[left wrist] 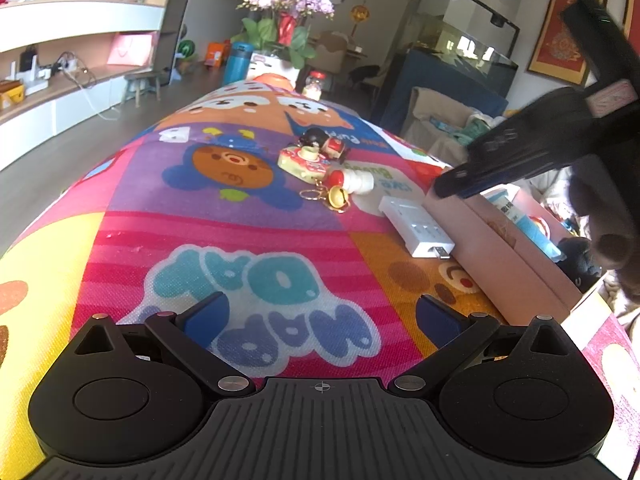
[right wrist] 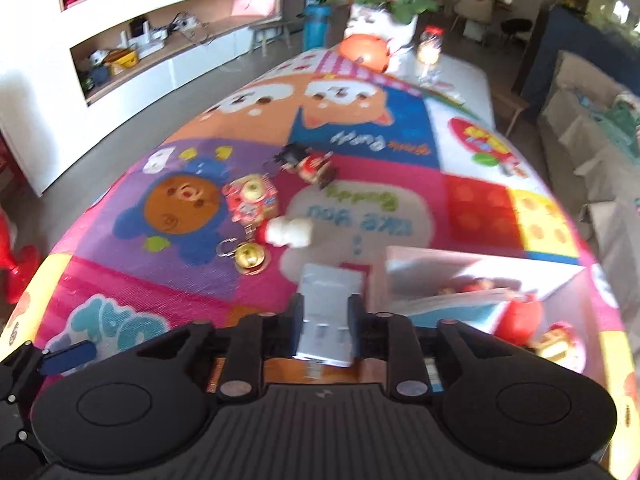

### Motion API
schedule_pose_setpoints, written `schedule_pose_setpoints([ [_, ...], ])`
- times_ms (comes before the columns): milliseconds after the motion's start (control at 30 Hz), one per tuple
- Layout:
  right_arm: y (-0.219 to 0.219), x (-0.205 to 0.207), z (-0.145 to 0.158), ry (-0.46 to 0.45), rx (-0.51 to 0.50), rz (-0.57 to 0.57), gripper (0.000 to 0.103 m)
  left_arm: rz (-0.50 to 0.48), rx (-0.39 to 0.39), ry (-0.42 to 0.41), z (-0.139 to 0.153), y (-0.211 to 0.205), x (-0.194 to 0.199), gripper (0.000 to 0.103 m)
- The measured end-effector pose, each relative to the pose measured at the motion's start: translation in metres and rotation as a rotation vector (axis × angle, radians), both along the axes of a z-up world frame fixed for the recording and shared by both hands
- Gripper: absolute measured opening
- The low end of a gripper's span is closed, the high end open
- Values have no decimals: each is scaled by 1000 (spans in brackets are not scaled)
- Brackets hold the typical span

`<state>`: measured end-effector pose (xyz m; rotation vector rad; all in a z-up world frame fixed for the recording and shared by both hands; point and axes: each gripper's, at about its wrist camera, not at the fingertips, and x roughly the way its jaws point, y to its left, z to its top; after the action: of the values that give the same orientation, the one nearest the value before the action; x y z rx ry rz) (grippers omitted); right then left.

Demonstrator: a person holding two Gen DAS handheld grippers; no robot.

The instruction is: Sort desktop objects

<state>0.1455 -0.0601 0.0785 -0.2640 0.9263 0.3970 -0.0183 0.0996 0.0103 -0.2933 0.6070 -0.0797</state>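
Observation:
A white USB hub (left wrist: pixel 416 226) lies on the colourful cartoon tablecloth (left wrist: pixel 224 224) beside a pink open box (left wrist: pixel 500 256). In the right wrist view my right gripper (right wrist: pixel 325 316) has its fingers on both sides of the hub (right wrist: pixel 328 312), seemingly shut on it. From the left wrist view the right gripper (left wrist: pixel 464 182) hovers above the hub and box edge. My left gripper (left wrist: pixel 320 316) is open and empty over the cloth. A doll keychain (left wrist: pixel 326 144), a donut toy (left wrist: pixel 304 162), a red-capped white bottle (left wrist: pixel 354 180) and a gold bell (left wrist: pixel 338 198) lie together mid-table.
The pink box (right wrist: pixel 480 280) holds a blue-white packet and red toys. A flower pot (left wrist: pixel 280 28), blue flask (left wrist: pixel 237 62), orange toy (right wrist: pixel 366 50) and glass jar (right wrist: pixel 430 46) stand at the far end. A sofa is on the right, shelves on the left.

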Motion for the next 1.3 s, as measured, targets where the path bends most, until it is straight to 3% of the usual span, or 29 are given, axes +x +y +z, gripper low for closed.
schedule_pose_setpoints([
  [233, 30, 19, -36, 37, -126, -67, 35, 1, -20, -5, -1, 2, 0, 102],
  [400, 33, 25, -46, -52, -201, -48, 39, -1, -31, -5, -1, 3, 0, 103],
  [567, 33, 27, -43, 30, -171, -48, 60, 0, -42, -8, -1, 4, 0, 103],
  [667, 32, 7, -37, 83, -88, 31, 63, 0, -43, -9, -1, 4, 0, 103],
  [733, 24, -5, -29, 185, 29, 83, 60, 0, -42, -9, -1, 4, 0, 103],
  [800, 14, -8, -22, 266, 131, 83, 48, 0, -40, -8, -1, 4, 0, 103],
  [933, 12, 1, -10, 78, 25, -12, 43, 0, -25, -4, -1, 3, 0, 103],
  [1000, 17, 24, -14, 36, -13, -73, 18, -1, -23, -3, -1, 3, 1, 103],
  [1067, 22, 46, -21, -16, -55, -121, 16, -1, -26, -4, -1, 3, 1, 103],
  [1200, 21, 70, -35, 28, -78, -154, 13, -2, -28, -3, -1, 3, 1, 103],
  [1300, 13, 52, -38, 103, -45, -114, 13, -2, -33, -3, -1, 4, 2, 103],
])
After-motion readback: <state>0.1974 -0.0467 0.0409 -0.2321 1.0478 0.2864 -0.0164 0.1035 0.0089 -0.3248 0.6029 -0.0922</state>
